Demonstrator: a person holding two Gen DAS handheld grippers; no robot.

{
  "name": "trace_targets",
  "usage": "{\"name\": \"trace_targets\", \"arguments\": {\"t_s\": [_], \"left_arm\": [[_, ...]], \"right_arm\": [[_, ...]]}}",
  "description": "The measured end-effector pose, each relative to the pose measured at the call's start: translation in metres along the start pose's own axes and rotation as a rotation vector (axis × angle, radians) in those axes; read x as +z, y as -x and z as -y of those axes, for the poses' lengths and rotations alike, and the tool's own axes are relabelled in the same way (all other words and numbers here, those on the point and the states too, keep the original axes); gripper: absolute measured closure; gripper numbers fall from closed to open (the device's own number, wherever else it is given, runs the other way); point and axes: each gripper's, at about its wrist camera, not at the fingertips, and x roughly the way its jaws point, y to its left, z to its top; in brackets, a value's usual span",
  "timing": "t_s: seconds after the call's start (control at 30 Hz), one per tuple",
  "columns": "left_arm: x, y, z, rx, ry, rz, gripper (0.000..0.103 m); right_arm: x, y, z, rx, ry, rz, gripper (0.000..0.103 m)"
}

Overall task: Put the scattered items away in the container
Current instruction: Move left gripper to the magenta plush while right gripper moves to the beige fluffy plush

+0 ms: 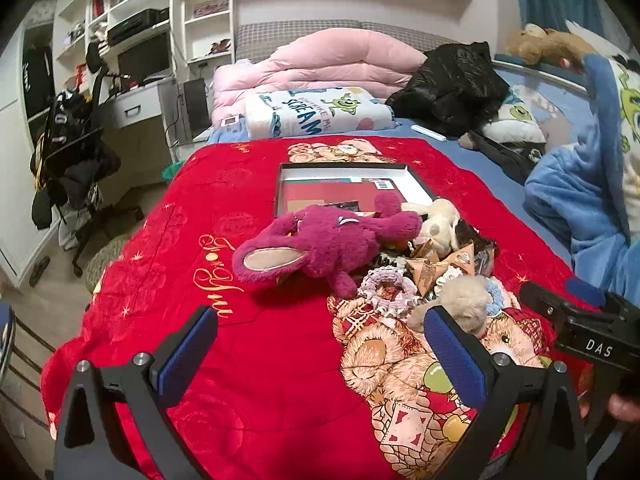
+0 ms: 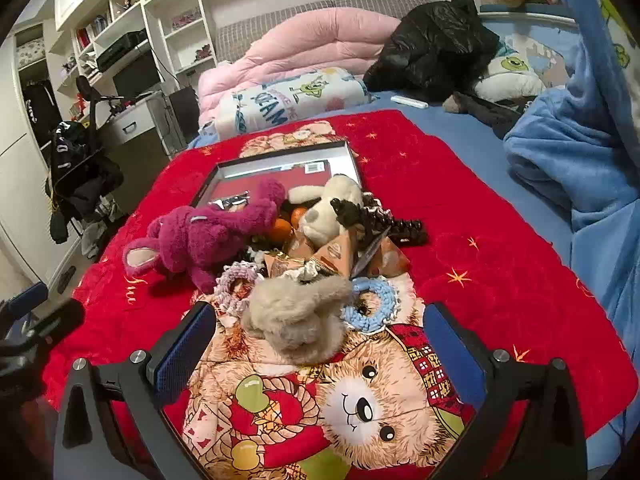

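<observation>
Left wrist view: the left gripper (image 1: 320,356) hangs wide above the red blanket (image 1: 248,360), with nothing between its blue pads (image 1: 188,356). It tilts down toward the heap, in my judgement lined up for a first pick rather than committed to one. The heap lies mid-blanket: a magenta plush (image 1: 332,244) sprawled at its left edge, a cream plush (image 1: 440,220) behind it, a lilac scrunchie (image 1: 386,290) and a beige plush (image 1: 464,300) nearest the gripper, with tan packets (image 1: 436,262) between. The tray (image 1: 344,166), dark-rimmed and shallow, sits just beyond the heap; the magenta plush overlaps its near edge. At the right edge the right gripper (image 1: 580,324) shows from the side, a hand (image 1: 624,408) beneath it.

Right wrist view: the right gripper (image 2: 320,352) is likewise wide and empty, aimed so the beige plush (image 2: 296,312) sits between its fingers but further out, untouched. That makes it the likely first target. A blue scrunchie (image 2: 372,304) lies just right of it, the lilac one (image 2: 240,284) left, oranges (image 2: 286,222) and a dark hair claw (image 2: 376,216) deeper in. The tray (image 2: 280,156) lies behind the heap, mostly empty, so everything must be carried away from the person and over the pile. Soft bedding may let things roll.
</observation>
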Motion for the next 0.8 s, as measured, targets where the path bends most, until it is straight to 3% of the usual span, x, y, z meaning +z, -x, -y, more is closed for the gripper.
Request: {"name": "trace_targets", "arguments": {"t_s": [0.37, 0.8], "left_arm": [[-0.003, -0.001, 0.014, -0.003, -0.065, -0.009, 0.0], [-0.003, -0.006, 0.011, 0.002, -0.055, -0.024, 0.0]], "right_arm": [[0.0, -0.002, -0.002, 0.0, 0.025, -0.012, 0.0], [-0.001, -0.004, -0.007, -0.008, 0.043, -0.018, 0.0]]}}
